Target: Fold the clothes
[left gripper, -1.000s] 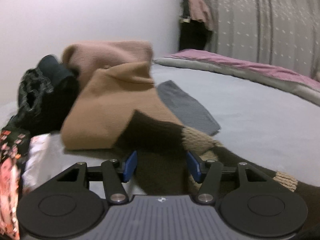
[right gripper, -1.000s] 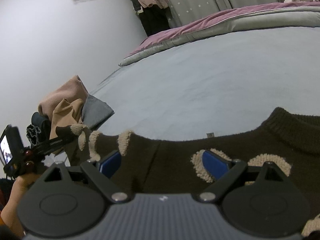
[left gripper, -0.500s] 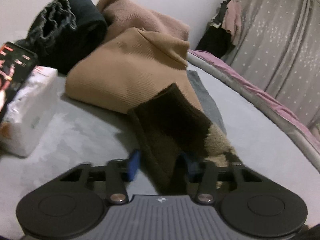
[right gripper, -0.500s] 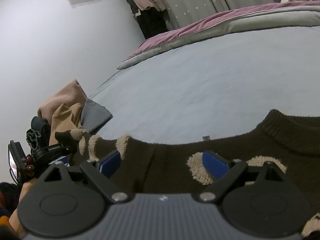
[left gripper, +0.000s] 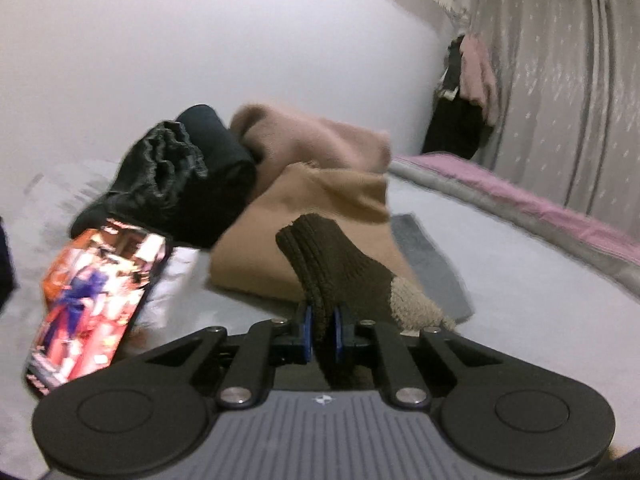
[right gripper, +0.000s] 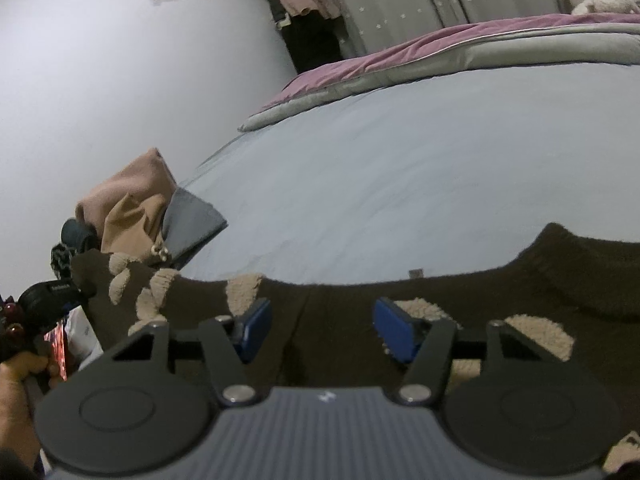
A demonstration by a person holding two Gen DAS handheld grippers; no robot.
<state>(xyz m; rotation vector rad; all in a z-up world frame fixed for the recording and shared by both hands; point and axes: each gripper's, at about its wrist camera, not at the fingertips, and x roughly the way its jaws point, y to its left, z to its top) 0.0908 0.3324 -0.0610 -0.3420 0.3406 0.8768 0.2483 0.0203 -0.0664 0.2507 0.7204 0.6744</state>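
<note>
Through my left wrist camera, my left gripper (left gripper: 321, 330) is clamped on the ribbed cuff of the dark brown knitted sweater with fluffy beige patches (left gripper: 340, 268), its blue pads pressed tight against the knit, and the sleeve stands up in front of them. Behind it on the grey bed sheet (left gripper: 520, 280) lie a folded tan ribbed garment (left gripper: 320, 200), a pinkish-brown knit (left gripper: 312, 136), a rolled black garment (left gripper: 180, 176) and a flat dark grey cloth (left gripper: 428, 264), all towards the sheet's wall-side edge; a phone with a bright lit screen (left gripper: 96, 296) leans on something white beside them. Through my right wrist camera, my right gripper (right gripper: 322, 330) hangs over the sweater's body (right gripper: 580, 280) with its jaws spread wide and nothing between them; the sweater lies flat along the near edge of the sheet (right gripper: 400, 180), its collar to the right and its sleeve reaching left to my left gripper (right gripper: 52, 296). A rolled pink and grey quilt (right gripper: 440, 52) runs along the far edge.
</note>
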